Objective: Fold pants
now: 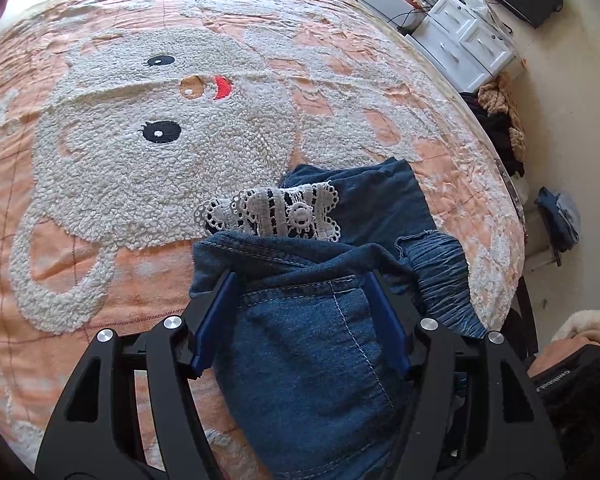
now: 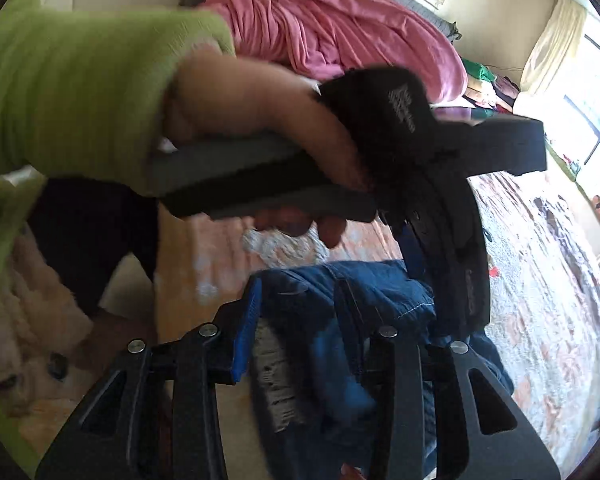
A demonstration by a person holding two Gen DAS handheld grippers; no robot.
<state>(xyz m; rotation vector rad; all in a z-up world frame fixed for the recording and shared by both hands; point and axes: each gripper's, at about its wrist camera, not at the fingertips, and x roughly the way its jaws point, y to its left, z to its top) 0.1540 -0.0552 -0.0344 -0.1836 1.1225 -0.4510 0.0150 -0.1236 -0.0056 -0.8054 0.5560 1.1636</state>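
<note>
Covering the bed: a peach quilt (image 1: 100,272) spreads across nearly all of my left wrist view, running from the near edge to the far side.
Far bedding: a rumpled pink cover (image 2: 332,28) is heaped at the far end of the bed in my right wrist view.
Quilt figure: a fluffy white animal face (image 1: 148,168) with black eyes and a red mouth fills the left and middle of the quilt.
Drawers: a small white chest (image 1: 468,48) stands on the floor beyond the bed's far right edge.
Pants: the blue denim pants (image 1: 308,360) lie bundled in folds on the near right part of the quilt, just right of the animal face, with the gathered waistband at their right side.
My sleeve: a green sleeve (image 2: 80,88) crosses the upper left of the right wrist view.
My left hand (image 2: 260,112): it is wrapped around the black handle above the pants.
My left gripper (image 1: 302,280): its blue pads stand apart astride the denim, which fills the gap and meets both pads; I cannot tell whether I am squeezing it.
My right gripper (image 2: 298,286): blurred, and clenched on a fold of the pants at their near side.
Lace: a white lace trim (image 1: 276,216) lies on the denim just beyond my left fingertips.
</note>
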